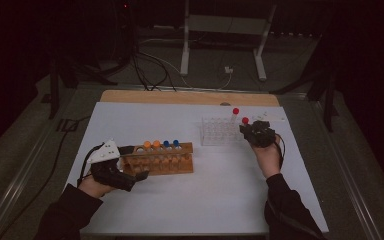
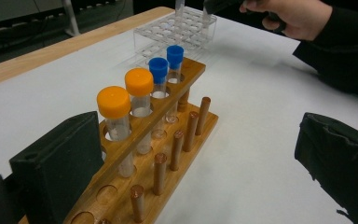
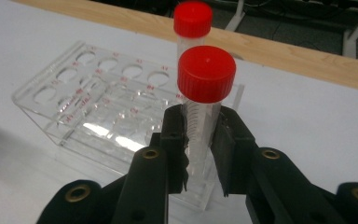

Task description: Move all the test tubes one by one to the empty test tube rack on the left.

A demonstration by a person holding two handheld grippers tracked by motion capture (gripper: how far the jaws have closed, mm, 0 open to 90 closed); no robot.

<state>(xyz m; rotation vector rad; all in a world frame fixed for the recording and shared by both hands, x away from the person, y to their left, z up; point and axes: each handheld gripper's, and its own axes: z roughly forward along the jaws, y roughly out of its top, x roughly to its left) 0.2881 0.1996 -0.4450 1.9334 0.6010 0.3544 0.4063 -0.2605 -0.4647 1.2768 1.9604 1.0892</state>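
Here, red-capped tube (image 3: 200, 121) upright, clamped between right gripper (image 3: 200, 140) fingers, left gripper (image 2: 191, 158) fingers open around wooden rack (image 2: 177, 154).

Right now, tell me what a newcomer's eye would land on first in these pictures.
First, the red-capped tube clamped in the right tool at the near corner of the clear plastic rack, with a second red-capped tube standing just behind it. Next, the wooden rack at the table's left, carrying two orange-capped tubes and two blue-capped tubes in a row, with the left tool open around its end.
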